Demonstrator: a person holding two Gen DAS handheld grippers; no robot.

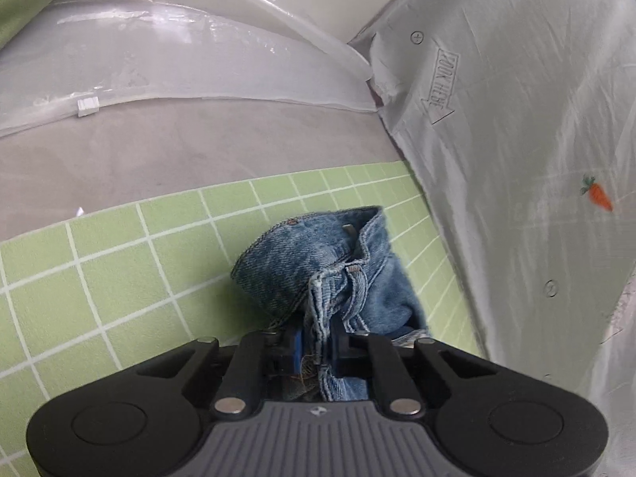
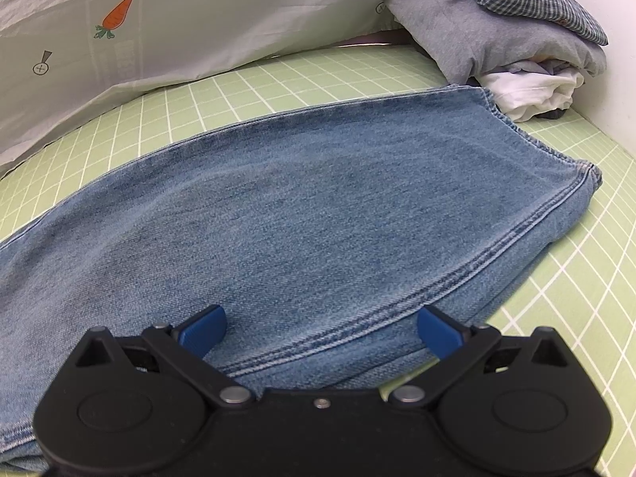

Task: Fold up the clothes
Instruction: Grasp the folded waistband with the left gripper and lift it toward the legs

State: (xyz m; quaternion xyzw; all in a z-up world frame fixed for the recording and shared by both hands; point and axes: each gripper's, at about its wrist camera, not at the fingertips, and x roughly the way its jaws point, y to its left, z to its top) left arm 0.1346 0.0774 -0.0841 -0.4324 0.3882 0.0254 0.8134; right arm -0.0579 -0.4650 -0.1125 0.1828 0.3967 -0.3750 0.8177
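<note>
1. Left gripper [image 1: 316,342]: fingers closed tight on a bunched fold of the jeans [image 1: 318,266] at the waistband end; belt loop and rivet show centre frame, denim rising above the green grid mat [image 1: 119,270].
2. Right gripper [image 2: 322,328]: fingers spread wide, holding nothing, poised low over the flat leg of the jeans [image 2: 278,198], which fills mid-frame; a triple-stitched seam runs diagonally just ahead of the blue pads [image 2: 204,328].
3. Hem edge lies upper right of the right view, just beside the pile of folded clothes [image 2: 516,31]. White carrot-print sheet [image 2: 159,20] occupies upper left.
4. Judgement: step in hand is carrying the waistband over to fold the jeans.
5. To do it well: right gripper should pin or pinch near the seam so the leg does not drag; left should lift only enough to clear the lower layer.
6. Move both ends level; keep seam edges aligned.
7. Risk: the bunched left grip may shed layers; hem may nudge the pile.
</note>
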